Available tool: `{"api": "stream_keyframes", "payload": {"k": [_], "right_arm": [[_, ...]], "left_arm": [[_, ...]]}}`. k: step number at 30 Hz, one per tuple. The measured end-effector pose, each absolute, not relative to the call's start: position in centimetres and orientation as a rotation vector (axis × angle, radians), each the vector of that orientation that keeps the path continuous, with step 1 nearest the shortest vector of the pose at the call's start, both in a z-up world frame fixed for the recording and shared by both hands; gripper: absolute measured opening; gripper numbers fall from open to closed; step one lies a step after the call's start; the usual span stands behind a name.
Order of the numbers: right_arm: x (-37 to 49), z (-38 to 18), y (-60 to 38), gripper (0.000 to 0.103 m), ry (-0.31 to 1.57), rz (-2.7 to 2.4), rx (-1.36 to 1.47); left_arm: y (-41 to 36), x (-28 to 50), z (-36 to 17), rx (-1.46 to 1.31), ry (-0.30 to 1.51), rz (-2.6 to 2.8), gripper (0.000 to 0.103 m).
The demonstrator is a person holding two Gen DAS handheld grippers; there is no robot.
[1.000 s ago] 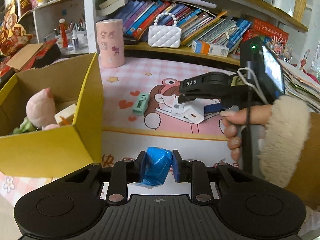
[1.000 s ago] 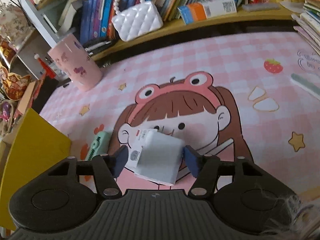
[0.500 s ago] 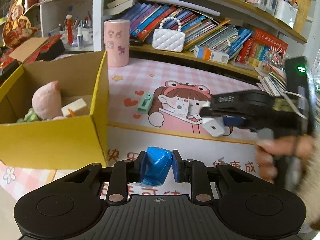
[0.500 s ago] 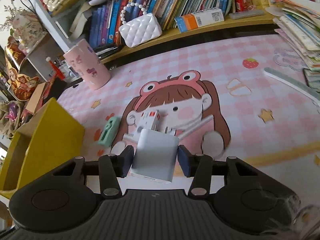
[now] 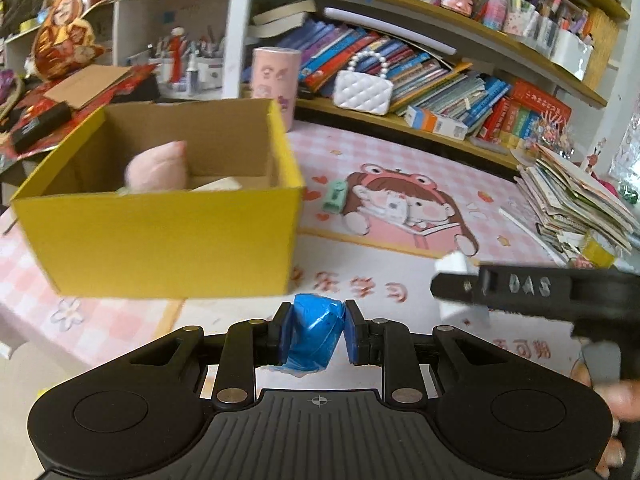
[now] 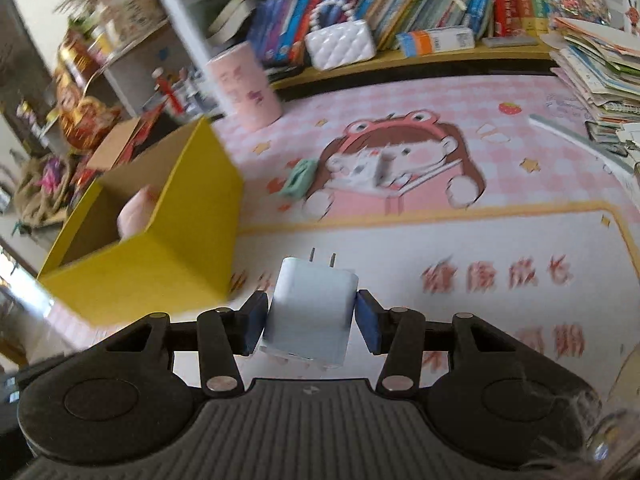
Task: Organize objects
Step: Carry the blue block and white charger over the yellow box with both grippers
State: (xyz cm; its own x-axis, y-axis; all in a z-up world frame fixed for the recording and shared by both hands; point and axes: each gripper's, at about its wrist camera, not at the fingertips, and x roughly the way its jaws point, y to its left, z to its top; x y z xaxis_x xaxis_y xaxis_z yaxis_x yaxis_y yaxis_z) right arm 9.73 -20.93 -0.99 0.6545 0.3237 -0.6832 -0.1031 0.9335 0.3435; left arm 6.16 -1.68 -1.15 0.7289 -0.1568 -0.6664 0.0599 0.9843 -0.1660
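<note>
My left gripper (image 5: pixel 316 336) is shut on a blue foil-wrapped lump (image 5: pixel 314 334), held above the mat in front of the yellow cardboard box (image 5: pixel 160 236). My right gripper (image 6: pixel 310 318) is shut on a white plug charger (image 6: pixel 310 312) with its prongs pointing forward, held to the right of the box (image 6: pixel 160 256). The right gripper also shows in the left wrist view (image 5: pixel 460 288) at right. The box holds a pink plush toy (image 5: pixel 158 172). A mint green item (image 5: pixel 335 197) and a small white item (image 5: pixel 394 210) lie on the pink cartoon mat (image 5: pixel 420 172).
A pink cylinder cup (image 5: pixel 274 80) stands behind the box. A white quilted purse (image 5: pixel 362 90) and rows of books sit on the low shelf. A stack of papers and books (image 5: pixel 580 200) lies at the right. Clutter fills the left shelves.
Both grippers have pulled back and risen from the mat. The right gripper has carried the charger away from the cartoon girl toward the near side. The box now sits more in front of me.
</note>
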Motion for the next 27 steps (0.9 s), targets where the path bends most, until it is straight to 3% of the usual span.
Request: {"api": "stream_keyframes", "payload": {"k": [27], "right_arm": [[-1.9,-1.0,-5.4,0.046,0.857,0.345,0.199]], "left_arm": [[13.3,-4.3,-0.7,-0.196,0.702,-0.040,0.024]]}}
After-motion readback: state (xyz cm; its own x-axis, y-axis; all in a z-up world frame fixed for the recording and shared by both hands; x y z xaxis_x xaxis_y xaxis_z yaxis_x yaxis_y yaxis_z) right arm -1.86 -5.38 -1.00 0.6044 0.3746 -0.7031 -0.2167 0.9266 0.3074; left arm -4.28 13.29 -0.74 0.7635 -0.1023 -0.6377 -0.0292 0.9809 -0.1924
